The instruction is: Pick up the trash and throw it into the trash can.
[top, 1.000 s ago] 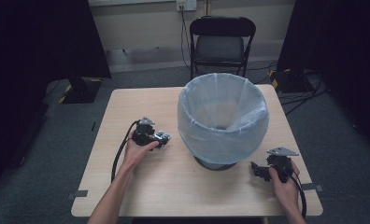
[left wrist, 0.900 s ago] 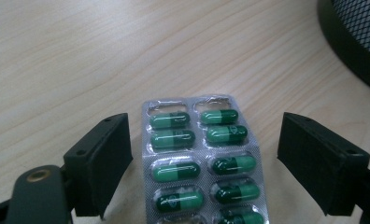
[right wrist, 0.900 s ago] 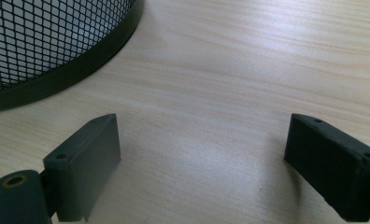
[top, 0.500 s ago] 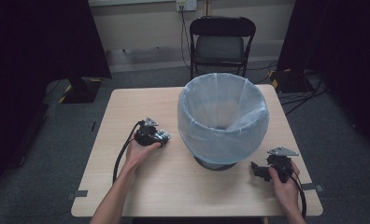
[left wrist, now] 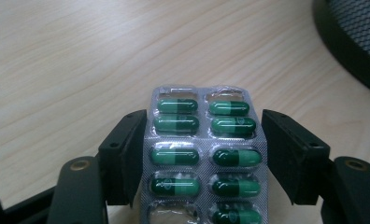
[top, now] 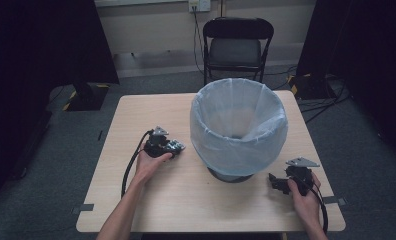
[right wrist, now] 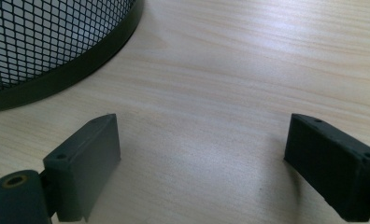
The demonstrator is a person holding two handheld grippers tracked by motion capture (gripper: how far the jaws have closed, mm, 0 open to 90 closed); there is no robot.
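One blister pack (left wrist: pixel 205 154) of green capsules lies between the jaws of the left hand-held gripper (left wrist: pixel 204 154), which sits over the bench (top: pixel 136 112) left of centre, just beside the bin. The jaws flank the pack's long edges; the left jaw looks in contact with the foil edge, while a thin gap seems to remain at the right jaw, so whether the pack is firmly pinched cannot be told. Several pockets at the far end and one near the bottom look emptied. The pack points toward the waste bin (top: pixel 238 125), a black mesh basket lined with a pale plastic bag, standing right of the bench centre; this orientation suggests disposal into the bin as the likely intent. The right hand-held gripper (right wrist: pixel 204 163) rests low near the bench's near right corner, jaws spread wide with nothing between them, apparently parked clear of the bin base.
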